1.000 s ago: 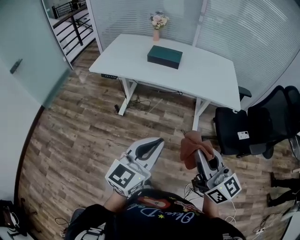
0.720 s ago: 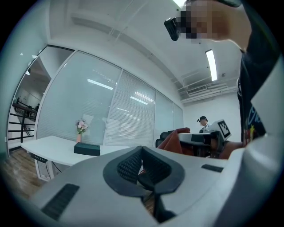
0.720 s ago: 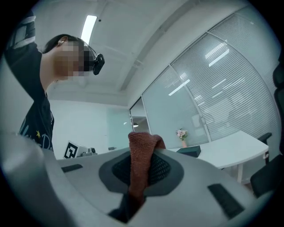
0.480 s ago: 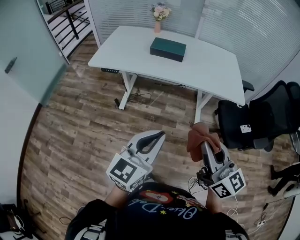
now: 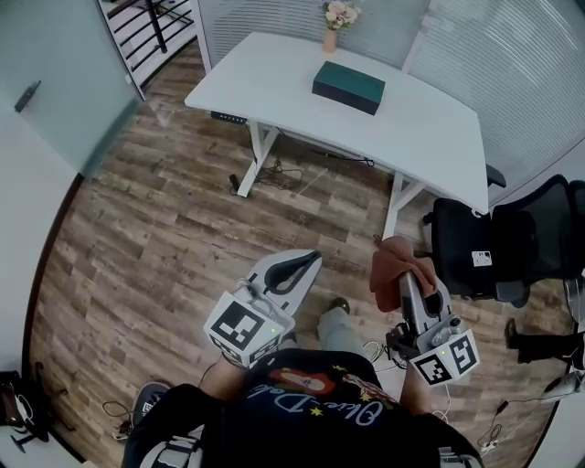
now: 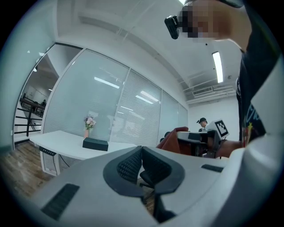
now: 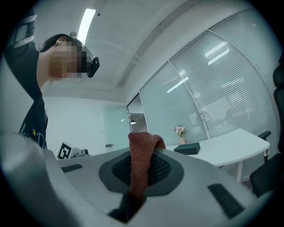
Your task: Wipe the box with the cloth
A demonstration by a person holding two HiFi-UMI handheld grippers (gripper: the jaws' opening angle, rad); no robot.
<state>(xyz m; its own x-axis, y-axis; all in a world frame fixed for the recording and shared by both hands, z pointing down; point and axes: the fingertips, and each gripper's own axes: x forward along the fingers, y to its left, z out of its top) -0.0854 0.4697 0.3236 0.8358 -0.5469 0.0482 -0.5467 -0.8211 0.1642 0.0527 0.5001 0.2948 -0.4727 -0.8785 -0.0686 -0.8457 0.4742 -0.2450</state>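
A dark green box (image 5: 348, 87) lies on the white table (image 5: 274, 82) far ahead of me, and it shows small in the left gripper view (image 6: 95, 144) and in the right gripper view (image 7: 187, 149). My right gripper (image 5: 398, 267) is shut on a rust-brown cloth (image 5: 393, 265), which hangs bunched over its tip (image 7: 141, 164). My left gripper (image 5: 306, 260) is shut with nothing in it, its dark pads pressed together (image 6: 142, 163). Both grippers are held close to my body over the floor, well short of the table.
A pink vase of flowers (image 5: 335, 27) stands at the table's far edge behind the box. A black office chair (image 5: 498, 251) sits right of the table. Wood floor (image 5: 155, 238) lies between me and the table; cables trail under it. Glass walls with blinds stand behind.
The view has shifted left and forward, so the table and box sit further right and higher. My foot now shows between the grippers. Both grippers keep their hold.
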